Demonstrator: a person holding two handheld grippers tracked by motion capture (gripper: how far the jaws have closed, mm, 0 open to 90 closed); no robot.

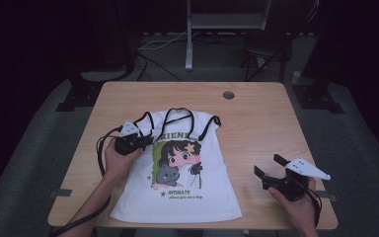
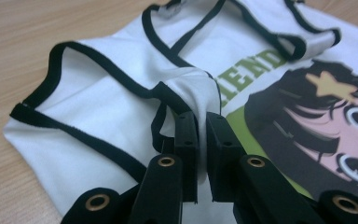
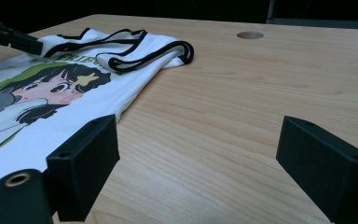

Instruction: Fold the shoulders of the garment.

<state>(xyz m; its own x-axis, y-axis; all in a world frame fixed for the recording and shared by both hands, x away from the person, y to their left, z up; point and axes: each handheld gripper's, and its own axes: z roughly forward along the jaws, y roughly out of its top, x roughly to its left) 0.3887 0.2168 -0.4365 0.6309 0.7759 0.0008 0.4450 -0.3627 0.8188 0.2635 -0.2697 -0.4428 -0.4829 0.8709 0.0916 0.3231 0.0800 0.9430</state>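
Observation:
A white sleeveless shirt [image 1: 177,168] with black trim and a cartoon girl print lies flat on the wooden table [image 1: 256,128], its hem toward the person. My left gripper [image 1: 148,140] sits at the shirt's left shoulder strap. In the left gripper view the shirt [image 2: 98,107] is bunched between the two nearly closed jaws of the left gripper [image 2: 202,119], which pinch a fold of white fabric near the trim. My right gripper [image 1: 269,165] rests low over bare wood to the right of the shirt, jaws wide apart. Nothing sits between the jaws of the right gripper [image 3: 198,140], and the shirt [image 3: 51,116] lies off to its left.
A round cable hole [image 1: 228,95] sits near the table's far edge, right of centre. Behind the table stand a white stand leg [image 1: 189,49], cables and dark furniture on the floor. Bare wood lies right of the shirt.

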